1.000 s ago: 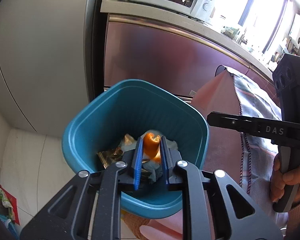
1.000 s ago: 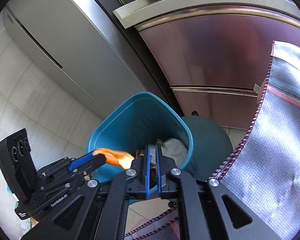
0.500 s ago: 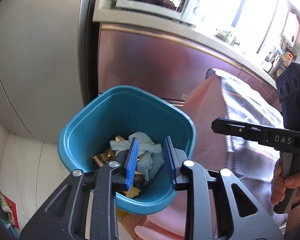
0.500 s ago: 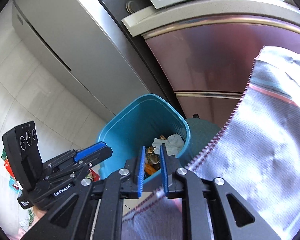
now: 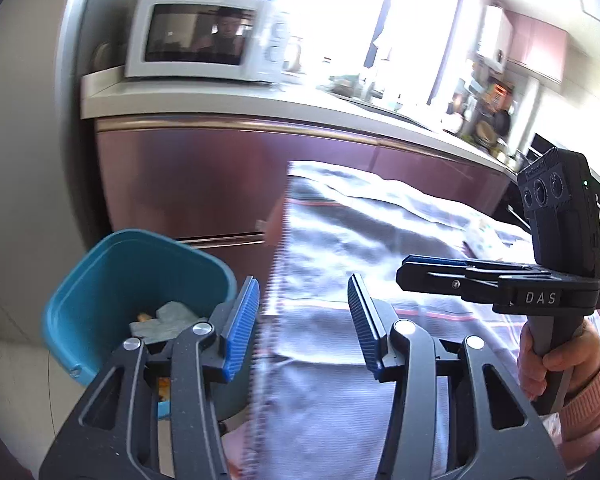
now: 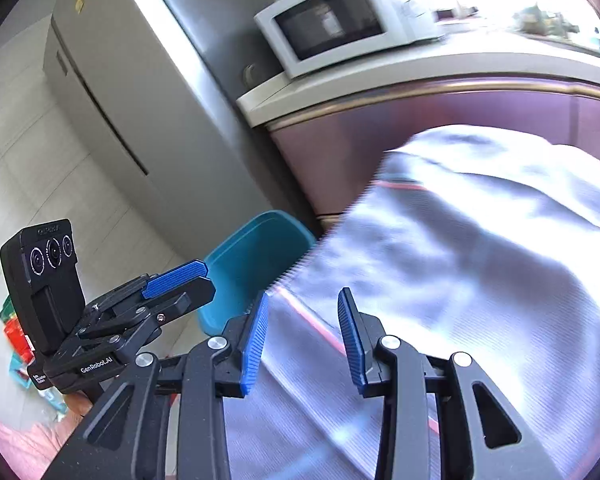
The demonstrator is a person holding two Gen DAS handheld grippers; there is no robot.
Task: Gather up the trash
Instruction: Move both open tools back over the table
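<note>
Left gripper (image 5: pixel 302 320) and right gripper (image 6: pixel 302 338) jaws just opening, empty, above tablecloth (image 5: pixel 360 240) edge, bin (image 5: pixel 112 264) beside.

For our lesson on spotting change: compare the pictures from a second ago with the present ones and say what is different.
The left gripper let go of the orange peel, which dropped into the teal bin. Both it and the right gripper have just been opening, nothing between their jaws, and swung from above the bin toward the grey cloth. The bin, its trash and the microwave stayed put.
</note>
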